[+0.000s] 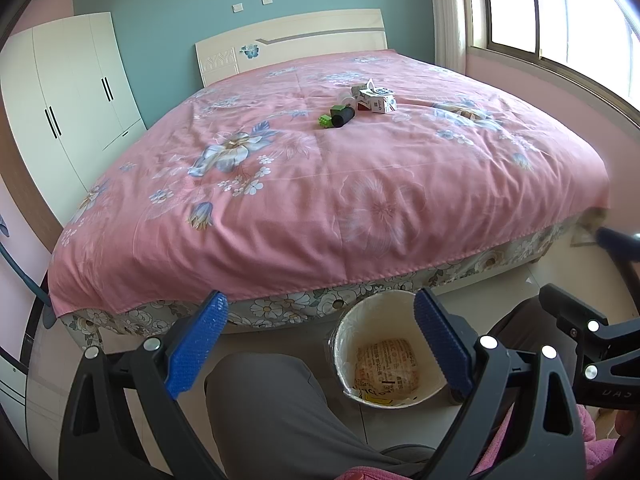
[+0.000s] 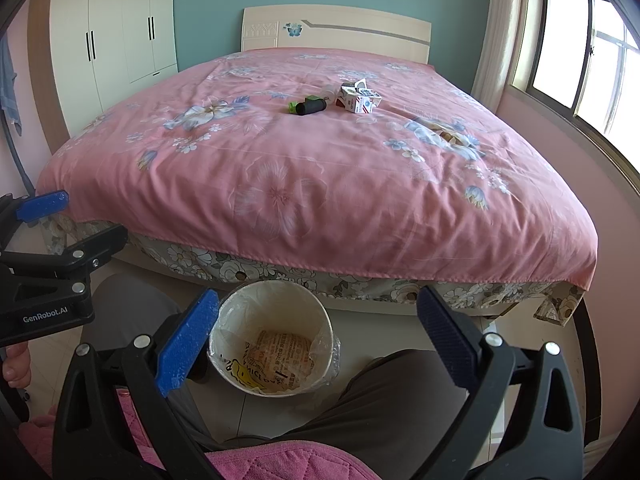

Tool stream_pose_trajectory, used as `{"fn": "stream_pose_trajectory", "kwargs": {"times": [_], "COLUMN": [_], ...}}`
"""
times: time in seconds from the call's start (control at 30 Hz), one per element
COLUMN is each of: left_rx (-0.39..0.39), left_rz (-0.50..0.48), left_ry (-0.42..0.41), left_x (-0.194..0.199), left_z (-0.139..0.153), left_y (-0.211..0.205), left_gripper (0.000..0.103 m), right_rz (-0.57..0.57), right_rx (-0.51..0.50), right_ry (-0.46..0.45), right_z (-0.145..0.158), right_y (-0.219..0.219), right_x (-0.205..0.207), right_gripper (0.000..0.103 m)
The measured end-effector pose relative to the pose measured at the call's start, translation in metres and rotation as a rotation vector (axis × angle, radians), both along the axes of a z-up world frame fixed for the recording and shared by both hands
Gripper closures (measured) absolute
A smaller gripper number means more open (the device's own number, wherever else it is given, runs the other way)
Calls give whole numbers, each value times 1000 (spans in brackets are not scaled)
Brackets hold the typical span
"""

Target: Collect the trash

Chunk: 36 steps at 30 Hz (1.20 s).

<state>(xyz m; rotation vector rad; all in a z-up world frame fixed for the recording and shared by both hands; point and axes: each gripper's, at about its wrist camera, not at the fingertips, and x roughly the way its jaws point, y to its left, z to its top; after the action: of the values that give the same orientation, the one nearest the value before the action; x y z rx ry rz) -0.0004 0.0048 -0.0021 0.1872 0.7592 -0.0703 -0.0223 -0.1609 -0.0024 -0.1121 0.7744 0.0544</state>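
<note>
Pink floral bedspread (image 1: 304,184) covers nearly the whole bed (image 2: 320,168), and the trash sits well up it toward the headboard (image 1: 292,46): a white carton (image 2: 359,101) with torn flaps, a dark roll (image 2: 310,107) lying beside a green piece (image 1: 325,121), and something pale behind them that is too small to make out. The print on the carton cannot be read.

On the tiled floor just in front of the bed stands a white bin (image 1: 390,350) with a clear liner; a printed wrapper (image 2: 280,356) lies at its bottom. The person's grey trouser legs flank the bin, partly cut off by the frame.

The left gripper (image 1: 320,340) and the right gripper (image 2: 320,338) both hang above the bin with their blue pads spread wide, holding nothing.

A white wardrobe (image 2: 116,20) stands against the wall on the left, beside a teal wall, and a window (image 2: 580,48) glares on the right.
</note>
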Motion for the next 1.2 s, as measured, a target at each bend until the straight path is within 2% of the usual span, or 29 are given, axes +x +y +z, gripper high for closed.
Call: {"fn": "stream_pose_trajectory", "kwargs": {"times": [1.2], "left_rx": [8], "left_rz": [-18], "left_ry": [28], "left_x": [1], "left_z": [-10], "left_y": [-7], "left_gripper": [7], "right_rz": [-1], "right_rx": [-3], "right_ry": [7], "right_z": [-3], "right_y": [-2], "right_x": [-1], "right_gripper": [6]}}
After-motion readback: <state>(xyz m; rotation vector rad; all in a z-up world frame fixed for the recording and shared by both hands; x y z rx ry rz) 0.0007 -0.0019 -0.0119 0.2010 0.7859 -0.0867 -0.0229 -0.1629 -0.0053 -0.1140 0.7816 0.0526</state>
